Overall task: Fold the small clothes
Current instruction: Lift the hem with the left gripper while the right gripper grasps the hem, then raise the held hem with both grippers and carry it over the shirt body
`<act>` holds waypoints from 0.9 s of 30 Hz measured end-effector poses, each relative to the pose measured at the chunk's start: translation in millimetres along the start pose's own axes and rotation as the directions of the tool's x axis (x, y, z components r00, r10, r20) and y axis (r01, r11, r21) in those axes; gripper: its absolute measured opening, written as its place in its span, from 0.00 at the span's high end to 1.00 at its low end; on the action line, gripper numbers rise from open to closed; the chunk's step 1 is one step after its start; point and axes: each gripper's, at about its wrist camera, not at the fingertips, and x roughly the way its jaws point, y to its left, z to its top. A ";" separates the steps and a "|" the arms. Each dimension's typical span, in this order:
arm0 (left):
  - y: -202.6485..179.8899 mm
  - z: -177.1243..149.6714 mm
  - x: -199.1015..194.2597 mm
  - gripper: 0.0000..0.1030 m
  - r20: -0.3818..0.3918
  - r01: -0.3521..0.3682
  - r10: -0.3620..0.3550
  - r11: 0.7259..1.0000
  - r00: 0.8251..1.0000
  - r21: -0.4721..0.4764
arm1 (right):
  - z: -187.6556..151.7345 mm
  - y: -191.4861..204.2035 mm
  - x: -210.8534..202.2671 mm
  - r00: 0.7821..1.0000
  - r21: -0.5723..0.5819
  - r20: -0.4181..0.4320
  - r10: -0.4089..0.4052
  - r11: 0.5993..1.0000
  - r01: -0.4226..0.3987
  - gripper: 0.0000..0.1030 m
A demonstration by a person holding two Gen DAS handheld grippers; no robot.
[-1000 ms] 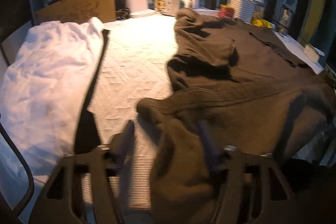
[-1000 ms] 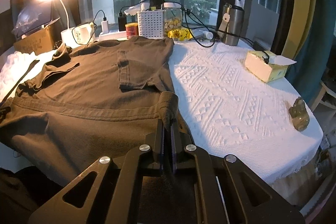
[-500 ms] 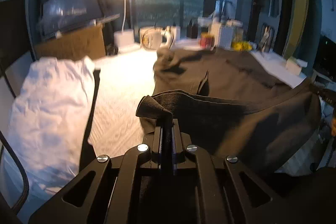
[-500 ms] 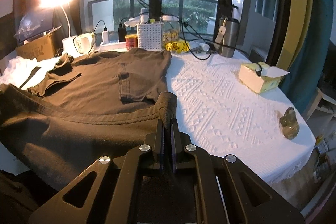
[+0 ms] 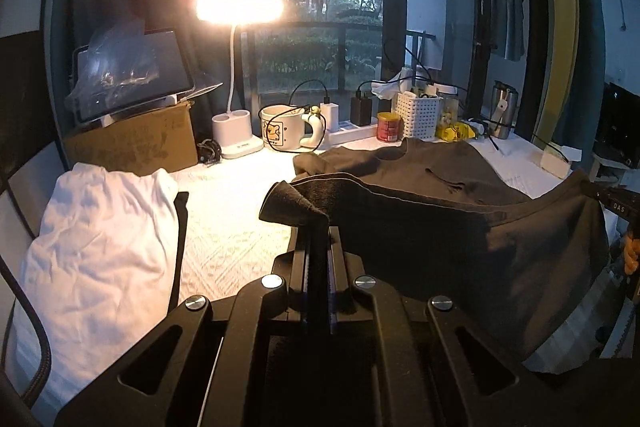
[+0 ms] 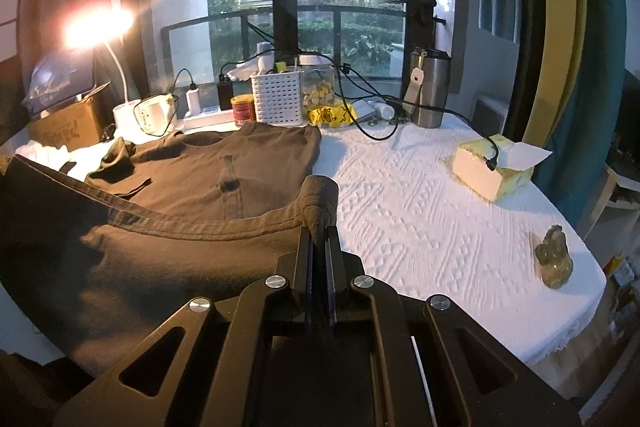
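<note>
Hem of the dark brown T-shirt [image 6: 168, 187] hangs taut between left gripper [image 5: 318, 227] and right gripper [image 6: 319, 227], fingers clamped on its corners.

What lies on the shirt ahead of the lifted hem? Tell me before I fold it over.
Nothing visible. The dark shirt lies bare up to its collar; the white basket and red can stand just beyond it.

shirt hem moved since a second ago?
Yes. Both tongs, left and right, have raised the dark shirt's hem off the white tablecloth.
</note>
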 end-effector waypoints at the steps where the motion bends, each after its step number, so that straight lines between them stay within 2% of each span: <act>1: 0.7 2.4 2.2 0.95 0.002 -0.001 0.001 1.000 1.000 -0.002 | 2.6 -0.5 3.9 1.000 0.007 -0.002 -0.001 1.000 0.001 0.94; 13: 10.3 26.1 25.4 0.95 -0.008 -0.015 0.015 1.000 1.000 -0.012 | 30.8 3.0 32.5 1.000 0.013 -0.020 -0.004 1.000 0.004 0.94; 27: 7.9 59.2 49.7 0.94 0.034 -0.026 0.024 0.997 0.999 0.072 | 71.2 2.6 66.9 1.000 0.023 -0.022 -0.012 1.000 0.012 0.94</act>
